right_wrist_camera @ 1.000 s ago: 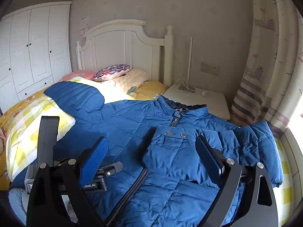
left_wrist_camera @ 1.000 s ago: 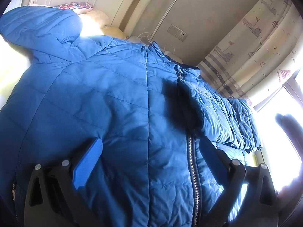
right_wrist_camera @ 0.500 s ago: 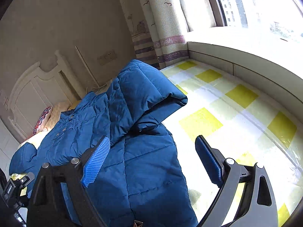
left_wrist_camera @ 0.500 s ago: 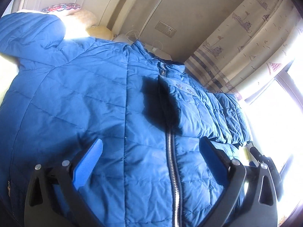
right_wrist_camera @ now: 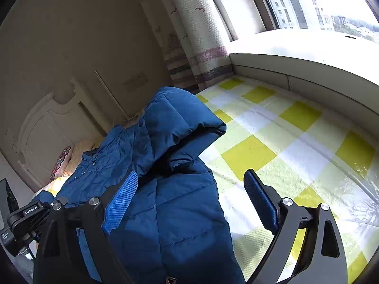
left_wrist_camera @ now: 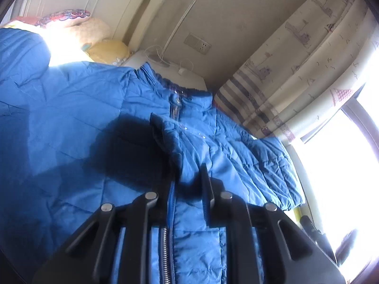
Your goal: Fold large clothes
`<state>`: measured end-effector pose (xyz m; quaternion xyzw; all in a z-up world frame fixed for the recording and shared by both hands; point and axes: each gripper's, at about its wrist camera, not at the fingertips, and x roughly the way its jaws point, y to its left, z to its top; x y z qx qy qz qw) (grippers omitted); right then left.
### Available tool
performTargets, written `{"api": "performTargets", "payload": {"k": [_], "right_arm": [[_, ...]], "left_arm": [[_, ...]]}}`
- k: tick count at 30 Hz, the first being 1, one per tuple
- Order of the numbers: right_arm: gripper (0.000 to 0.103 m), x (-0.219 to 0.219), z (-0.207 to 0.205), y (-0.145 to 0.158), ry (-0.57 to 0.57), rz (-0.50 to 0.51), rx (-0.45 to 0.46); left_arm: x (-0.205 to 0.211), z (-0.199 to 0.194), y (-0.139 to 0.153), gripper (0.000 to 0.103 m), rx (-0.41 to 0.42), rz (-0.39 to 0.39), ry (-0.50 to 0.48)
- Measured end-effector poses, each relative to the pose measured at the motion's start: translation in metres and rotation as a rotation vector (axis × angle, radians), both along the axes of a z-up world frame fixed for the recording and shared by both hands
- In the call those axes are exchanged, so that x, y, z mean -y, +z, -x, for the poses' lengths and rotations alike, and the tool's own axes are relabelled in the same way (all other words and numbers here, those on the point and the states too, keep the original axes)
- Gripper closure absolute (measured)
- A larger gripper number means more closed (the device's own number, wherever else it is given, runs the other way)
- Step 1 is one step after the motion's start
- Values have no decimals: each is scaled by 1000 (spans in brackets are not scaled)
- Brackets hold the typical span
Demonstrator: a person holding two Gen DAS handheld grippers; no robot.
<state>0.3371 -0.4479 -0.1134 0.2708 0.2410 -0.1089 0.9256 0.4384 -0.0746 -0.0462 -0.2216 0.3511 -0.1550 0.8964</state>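
A large blue quilted jacket [left_wrist_camera: 78, 127] lies spread on the bed, zipper up, with one sleeve folded across its chest [left_wrist_camera: 227, 161]. My left gripper [left_wrist_camera: 187, 187] is shut on the jacket's front fabric beside the zipper [left_wrist_camera: 167, 248]. In the right wrist view the jacket [right_wrist_camera: 170, 203] shows with the folded sleeve's cuff [right_wrist_camera: 196, 130] raised in a hump. My right gripper [right_wrist_camera: 189, 196] is open and empty, low over the jacket's right edge, one finger over the cloth and the other over the bedsheet.
The yellow and white checked bedsheet [right_wrist_camera: 279, 146] stretches right to a window sill [right_wrist_camera: 296, 54]. Curtains [left_wrist_camera: 296, 66] hang at the wall. Pillows [left_wrist_camera: 94, 33] and a white headboard [left_wrist_camera: 132, 7] lie beyond the collar, with a nightstand [left_wrist_camera: 189, 78] beside them.
My left gripper went from open to shut, pinching the jacket front by the zipper, and moved up toward the collar. My right gripper swung right a second ago and has since sunk slightly closer.
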Motion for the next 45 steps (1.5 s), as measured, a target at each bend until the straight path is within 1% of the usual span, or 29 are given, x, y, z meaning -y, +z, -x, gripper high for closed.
{"api": "performTargets", "payload": {"k": [2,5,8,10,11,12,14,15,16,17,18,19,21,22,23,24,26,28,29,31,33,34,36,38,40,41,42,43,45], "right_arm": [[14,-1,-1,0,3,0,1],[14,-1,-1,1,3,-1,4],[14,-1,-1,0,4,-1,1],[14,-1,-1,0,4,-1,1],[14,0,-1,0,4,-2,2],[14,-1,-1,0,4,-2,1],[14,0,-1,0,5,-1,0],[14,0,-1,0,5,-1,-1],[14,0,-1,0,5,0,-2],[14,-1,-1,0,6,1,-2],[14,-1,-1,0,6,3,-3],[14,-2,-2,0,7,5,-5],[14,-2,-2,0,12,10,-10],[14,-3,-3,0,13,13,-12],[14,-4,-3,0,14,18,-13],[14,-5,-3,0,17,22,-16],[14,-8,-5,2,17,40,-37],[14,-20,-13,8,19,111,-81],[14,-29,-19,15,45,162,-87],[14,-53,-34,33,96,284,-57],[13,-79,-63,51,176,389,-50],[13,-90,-82,55,232,417,-70],[12,-108,-132,51,332,443,-187],[12,-120,-169,41,364,486,-267],[12,-121,-196,23,409,478,-342],[11,-119,-207,7,417,476,-424],[11,-114,-214,-7,431,449,-480],[10,-107,-213,-9,433,403,-464],[10,-102,-212,-3,404,384,-463]], "left_arm": [[-32,4,22,86,56,2,94],[-79,6,40,86,102,-77,212],[-112,5,39,86,88,-175,308],[-127,7,30,81,58,-214,358],[-131,11,27,71,53,-225,402],[-135,18,25,40,59,-224,437],[-135,37,27,13,134,-210,492],[-132,47,31,13,183,-212,503],[-126,52,35,13,221,-216,484],[-117,53,38,13,246,-225,442],[-105,49,39,13,246,-256,390],[-93,41,36,13,221,-304,334],[-73,16,14,16,120,-386,241],[-69,5,-3,21,61,-401,223],[-69,-6,-22,30,-15,-402,201],[-70,-15,-34,32,-86,-405,184],[-72,-18,-34,30,-86,-400,177],[-71,-19,-37,26,-86,-410,168],[-70,-19,-37,22,-82,-408,160],[-69,-17,-37,17,-78,-399,147],[-68,-16,-37,14,-76,-395,141],[-67,-16,-37,14,-75,-395,140],[-66,-17,-36,13,-72,-390,139],[-67,-16,-36,13,-67,-376,139],[-71,-16,-36,13,-61,-352,137],[-73,-15,-35,13,-60,-342,138],[-73,-15,-35,12,-58,-337,136],[-72,-15,-35,12,-58,-338,137],[-71,-15,-35,12,-56,-344,139]]}}
